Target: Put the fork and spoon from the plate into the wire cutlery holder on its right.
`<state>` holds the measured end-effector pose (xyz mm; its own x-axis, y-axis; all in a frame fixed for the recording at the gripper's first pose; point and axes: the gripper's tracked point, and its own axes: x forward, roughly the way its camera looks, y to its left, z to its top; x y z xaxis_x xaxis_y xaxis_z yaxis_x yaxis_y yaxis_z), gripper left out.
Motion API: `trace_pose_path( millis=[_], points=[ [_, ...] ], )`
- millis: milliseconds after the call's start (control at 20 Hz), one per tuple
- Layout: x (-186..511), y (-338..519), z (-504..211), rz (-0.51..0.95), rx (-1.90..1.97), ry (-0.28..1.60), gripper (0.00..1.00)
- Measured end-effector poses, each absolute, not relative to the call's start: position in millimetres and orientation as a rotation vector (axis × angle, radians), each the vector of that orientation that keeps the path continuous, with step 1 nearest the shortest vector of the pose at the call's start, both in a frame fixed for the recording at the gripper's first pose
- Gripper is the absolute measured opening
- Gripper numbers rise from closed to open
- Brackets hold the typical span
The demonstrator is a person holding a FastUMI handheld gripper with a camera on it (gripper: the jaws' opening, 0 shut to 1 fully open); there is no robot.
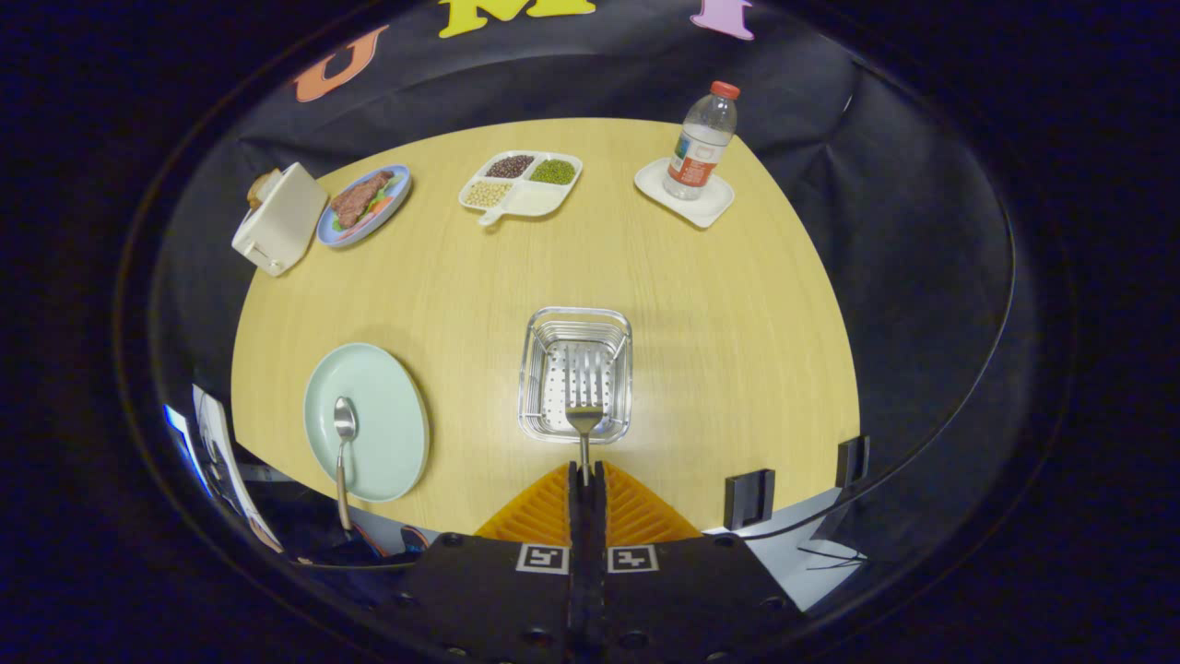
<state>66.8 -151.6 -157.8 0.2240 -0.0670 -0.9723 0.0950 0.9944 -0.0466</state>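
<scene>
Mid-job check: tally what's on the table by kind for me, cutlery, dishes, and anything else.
Cutlery: 2, fork held in the shut gripper over the wire holder, spoon on the green plate
Dishes: 4, green plate, blue plate, divided tray, square saucer
Holder: 1
Toaster: 1
Bottle: 1
Total: 9

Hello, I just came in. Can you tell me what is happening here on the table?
A person is using a handheld gripper to move cutlery. Its fingers are shut on the handle of a fork, held with its tines over the wire cutlery holder. The spoon still lies on the pale green plate to the holder's left, so one piece is not yet moved.
</scene>
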Motion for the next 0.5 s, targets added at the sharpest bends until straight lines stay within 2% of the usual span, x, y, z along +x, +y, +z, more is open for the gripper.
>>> trace_pose_path(
  millis=[200,250,350,500],
  points=[
    [79.2,-157.2,-159.0,-0.143,-0.003,1.379,0.01],
    [79.8,-158.2,-158.7,-0.140,-0.008,1.388,0.06],
    [85.3,-157.9,-155.1,-0.136,0.000,1.390,0.06],
    [95.8,-156.4,-145.1,-0.129,0.017,1.354,0.12]
  ],
)
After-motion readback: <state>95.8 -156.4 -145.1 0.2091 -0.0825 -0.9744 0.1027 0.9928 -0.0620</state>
